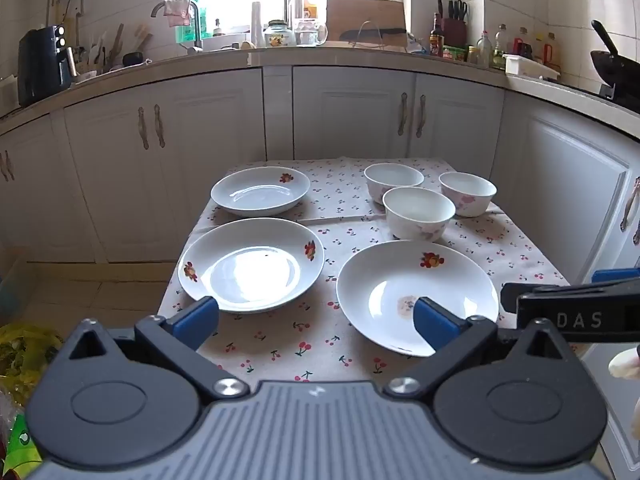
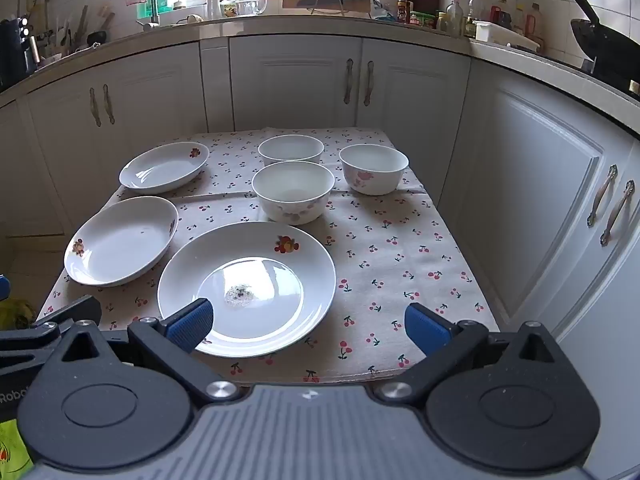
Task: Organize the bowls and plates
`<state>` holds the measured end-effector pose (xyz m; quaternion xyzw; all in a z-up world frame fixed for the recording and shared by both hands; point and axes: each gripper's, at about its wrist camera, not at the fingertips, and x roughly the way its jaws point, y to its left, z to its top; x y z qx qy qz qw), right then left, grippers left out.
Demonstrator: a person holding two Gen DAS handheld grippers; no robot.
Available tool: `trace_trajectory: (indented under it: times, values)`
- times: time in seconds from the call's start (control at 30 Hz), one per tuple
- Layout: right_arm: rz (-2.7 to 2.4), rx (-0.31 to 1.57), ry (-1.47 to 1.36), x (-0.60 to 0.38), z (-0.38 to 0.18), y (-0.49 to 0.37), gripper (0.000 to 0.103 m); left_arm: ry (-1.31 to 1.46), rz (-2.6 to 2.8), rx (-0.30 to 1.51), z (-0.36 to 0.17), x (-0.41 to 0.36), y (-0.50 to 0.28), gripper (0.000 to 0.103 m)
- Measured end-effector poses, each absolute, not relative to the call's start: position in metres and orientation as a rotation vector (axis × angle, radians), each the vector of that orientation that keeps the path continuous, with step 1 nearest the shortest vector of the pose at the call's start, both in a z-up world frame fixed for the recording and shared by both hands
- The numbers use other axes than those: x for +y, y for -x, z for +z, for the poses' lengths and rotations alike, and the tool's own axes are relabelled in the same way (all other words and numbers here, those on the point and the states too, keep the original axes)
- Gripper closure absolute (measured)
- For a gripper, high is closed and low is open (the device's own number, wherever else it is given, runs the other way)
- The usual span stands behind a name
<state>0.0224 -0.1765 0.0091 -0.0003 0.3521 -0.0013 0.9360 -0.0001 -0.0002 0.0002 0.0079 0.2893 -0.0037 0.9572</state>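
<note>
Three white plates with fruit prints lie on the cherry-print tablecloth: a near right plate (image 1: 416,292) (image 2: 248,284), a near left plate (image 1: 251,264) (image 2: 120,240) and a far left plate (image 1: 260,190) (image 2: 164,167). Three white bowls with pink flowers stand at the far right: front bowl (image 1: 418,212) (image 2: 294,196), back bowl (image 1: 393,181) (image 2: 291,149), right bowl (image 1: 467,193) (image 2: 374,168). My left gripper (image 1: 316,320) is open and empty above the table's near edge. My right gripper (image 2: 308,324) is open and empty, its left finger over the near right plate's rim.
The small table (image 2: 400,264) stands before white kitchen cabinets (image 1: 352,116). The counter behind holds a faucet (image 1: 192,24), an air fryer (image 1: 40,64), bottles, a knife block and a wok (image 2: 604,52). A yellow bag (image 1: 24,348) lies on the floor at left.
</note>
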Motion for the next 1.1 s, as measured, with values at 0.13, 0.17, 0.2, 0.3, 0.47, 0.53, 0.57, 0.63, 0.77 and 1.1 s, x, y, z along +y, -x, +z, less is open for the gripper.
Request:
trace_trajectory:
  times: [0.13, 0.17, 0.2, 0.3, 0.47, 0.53, 0.57, 0.63, 0.77, 1.1]
  values:
    - [-0.007, 0.720, 0.005, -0.1759, 0.0097, -0.0217, 0.000, -0.023, -0.002, 0.585, 0.0004, -0.0014, -0.0005, 0.001]
    - [-0.007, 0.719, 0.006, -0.1758, 0.0099, -0.0214, 0.000, -0.024, 0.000, 0.585, 0.0004, -0.0019, -0.0009, 0.001]
    - [-0.007, 0.718, 0.008, -0.1757, 0.0100, -0.0210, 0.000, -0.014, -0.011, 0.578, 0.0026, -0.0050, 0.0034, 0.001]
    - [-0.007, 0.716, 0.011, -0.1779, 0.0115, -0.0209, 0.000, -0.014, -0.012, 0.578, 0.0027, -0.0039, 0.0007, 0.001]
    - [-0.009, 0.715, 0.010, -0.1752, 0.0114, -0.0194, 0.000, -0.011, -0.016, 0.572, 0.0013, -0.0016, 0.0011, 0.001]
    - [-0.012, 0.716, 0.009, -0.1764, 0.0111, -0.0207, 0.000, -0.012, -0.016, 0.572, 0.0011, -0.0019, 0.0011, 0.001]
    - [-0.013, 0.716, 0.010, -0.1764, 0.0111, -0.0209, 0.000, -0.012, -0.016, 0.572, 0.0010, -0.0018, 0.0011, 0.001]
    - [-0.012, 0.716, 0.011, -0.1765, 0.0110, -0.0208, 0.000, -0.012, -0.016, 0.571, 0.0009, -0.0017, 0.0012, 0.001]
    - [-0.013, 0.718, 0.009, -0.1760, 0.0111, -0.0206, 0.000, -0.011, -0.017, 0.572, 0.0008, -0.0011, 0.0011, 0.001]
    - [-0.013, 0.715, 0.009, -0.1763, 0.0117, -0.0209, 0.000, -0.011, -0.017, 0.569, 0.0060, -0.0001, 0.0044, 0.001]
